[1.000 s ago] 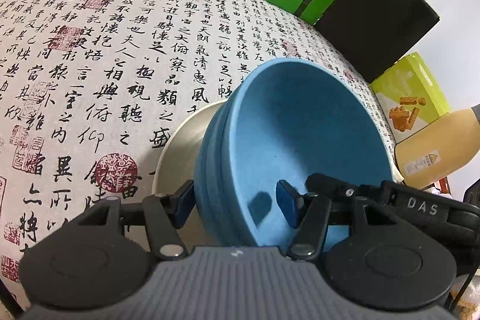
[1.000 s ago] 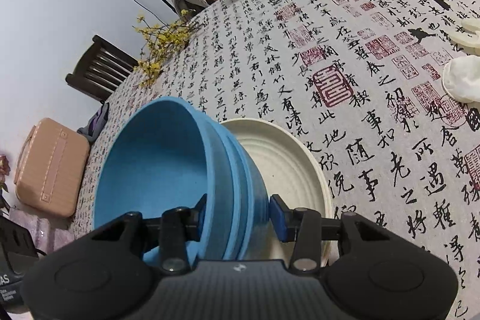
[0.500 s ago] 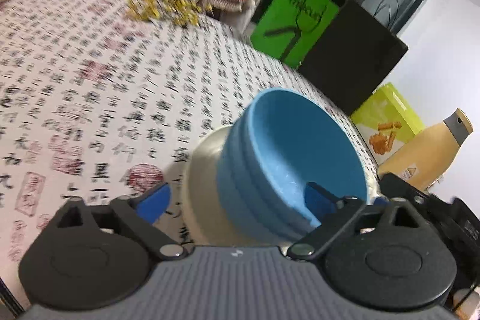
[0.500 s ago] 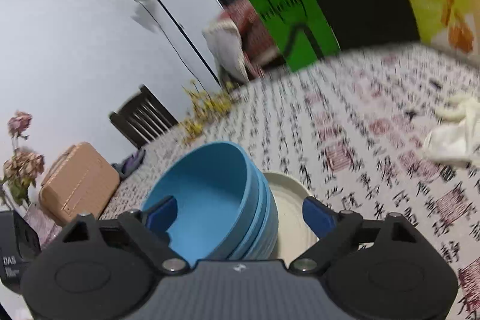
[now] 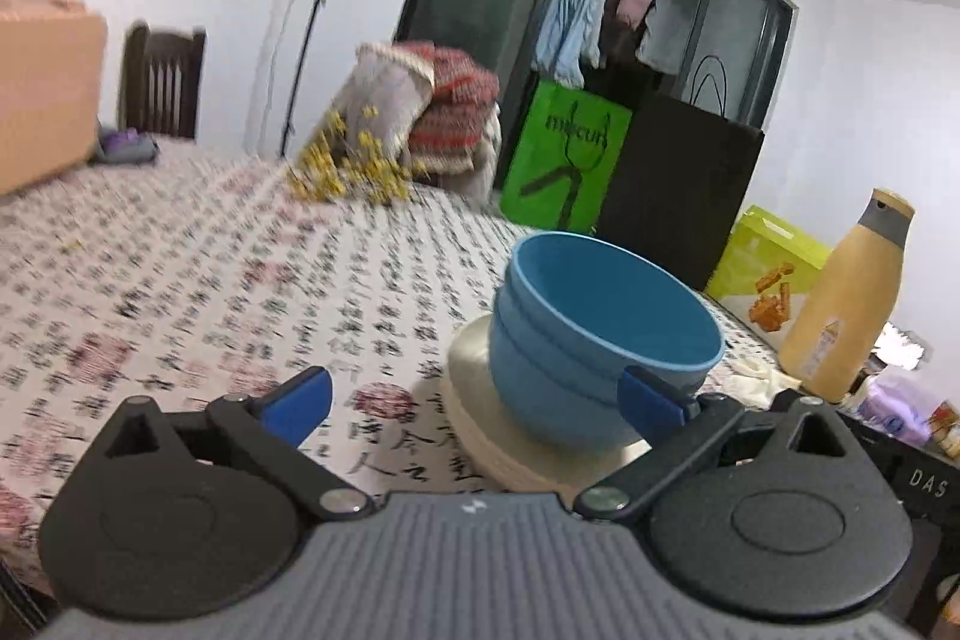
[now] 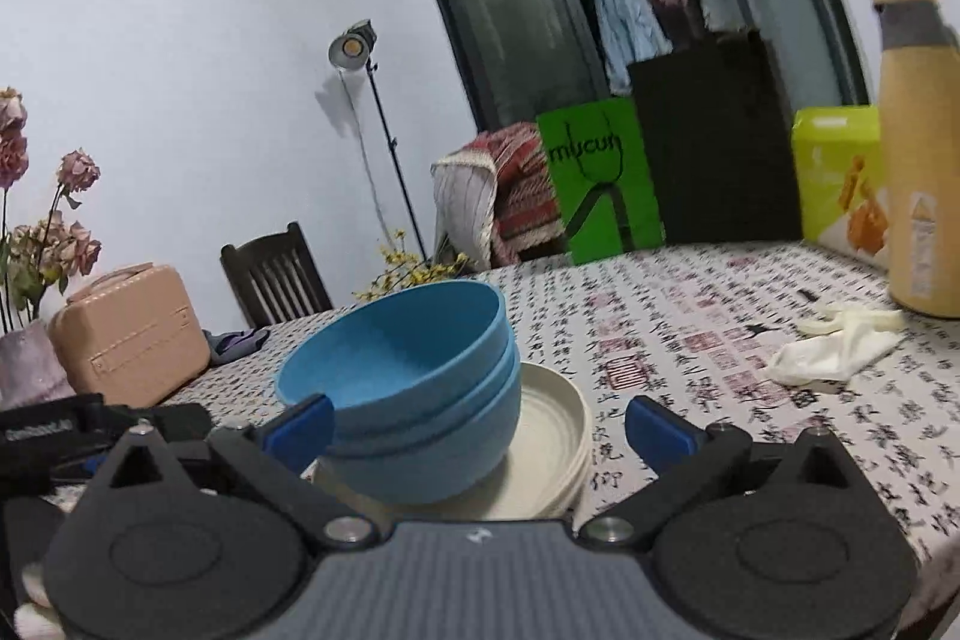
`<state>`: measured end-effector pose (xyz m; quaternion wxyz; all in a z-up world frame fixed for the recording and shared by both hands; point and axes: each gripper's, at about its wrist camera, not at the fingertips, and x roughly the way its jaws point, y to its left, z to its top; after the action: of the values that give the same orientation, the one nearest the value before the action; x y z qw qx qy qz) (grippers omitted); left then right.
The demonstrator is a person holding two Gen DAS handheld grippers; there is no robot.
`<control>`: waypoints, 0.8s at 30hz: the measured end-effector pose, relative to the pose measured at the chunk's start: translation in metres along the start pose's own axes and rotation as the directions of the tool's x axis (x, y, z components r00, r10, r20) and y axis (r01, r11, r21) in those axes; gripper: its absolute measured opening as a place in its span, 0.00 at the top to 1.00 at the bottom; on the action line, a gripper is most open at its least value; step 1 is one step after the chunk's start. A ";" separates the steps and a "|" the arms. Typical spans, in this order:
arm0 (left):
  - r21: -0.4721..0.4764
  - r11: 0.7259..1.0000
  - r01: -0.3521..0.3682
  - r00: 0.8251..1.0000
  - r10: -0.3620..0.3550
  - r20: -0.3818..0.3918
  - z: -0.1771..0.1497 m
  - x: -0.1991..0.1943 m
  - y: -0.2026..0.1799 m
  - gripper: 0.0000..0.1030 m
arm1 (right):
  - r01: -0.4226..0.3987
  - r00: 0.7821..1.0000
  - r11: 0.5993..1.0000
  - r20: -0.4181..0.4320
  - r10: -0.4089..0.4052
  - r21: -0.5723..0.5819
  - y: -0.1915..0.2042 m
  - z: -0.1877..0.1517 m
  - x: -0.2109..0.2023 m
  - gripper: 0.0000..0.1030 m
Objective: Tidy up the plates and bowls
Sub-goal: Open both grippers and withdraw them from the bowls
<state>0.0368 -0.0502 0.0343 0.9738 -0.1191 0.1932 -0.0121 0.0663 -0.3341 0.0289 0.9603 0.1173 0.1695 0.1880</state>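
Right wrist view: the blue bowls (image 6: 414, 394) sit stacked on cream plates (image 6: 552, 454) near the table (image 6: 720, 358) edge. Right gripper (image 6: 477, 421) and left gripper (image 5: 474, 400) are opening wide, seemingly gripping nothing.

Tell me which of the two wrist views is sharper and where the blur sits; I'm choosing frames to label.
Right wrist: sharper; blue bowls and cream plates read clearly, slight smear on the tablecloth at far right. Left wrist: tablecloth print and yellow flowers streaked by motion blur, bowls fairly crisp. Both: fisheye bending at edges, window frame curved.
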 end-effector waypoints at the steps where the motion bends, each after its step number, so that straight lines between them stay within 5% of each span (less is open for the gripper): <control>1: 0.016 1.000 -0.010 1.000 0.009 0.018 -0.004 -0.007 0.000 0.00 | 0.011 1.000 1.000 0.010 -0.011 -0.011 0.002 -0.004 -0.005 0.00; 11: 0.094 0.994 -0.057 0.989 0.043 0.144 -0.037 -0.070 0.001 0.00 | 0.070 0.995 0.993 0.076 -0.063 -0.100 0.026 -0.034 -0.064 0.00; 24: 0.154 0.988 -0.030 0.987 0.005 0.158 -0.080 -0.115 -0.002 0.00 | 0.112 0.986 0.979 0.141 -0.088 -0.170 0.050 -0.067 -0.123 0.00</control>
<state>-0.0998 -0.0622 0.0063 0.9924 -0.0413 0.1153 -0.0090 -0.0820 -0.3278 0.0164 0.9843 0.0347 0.0934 0.1455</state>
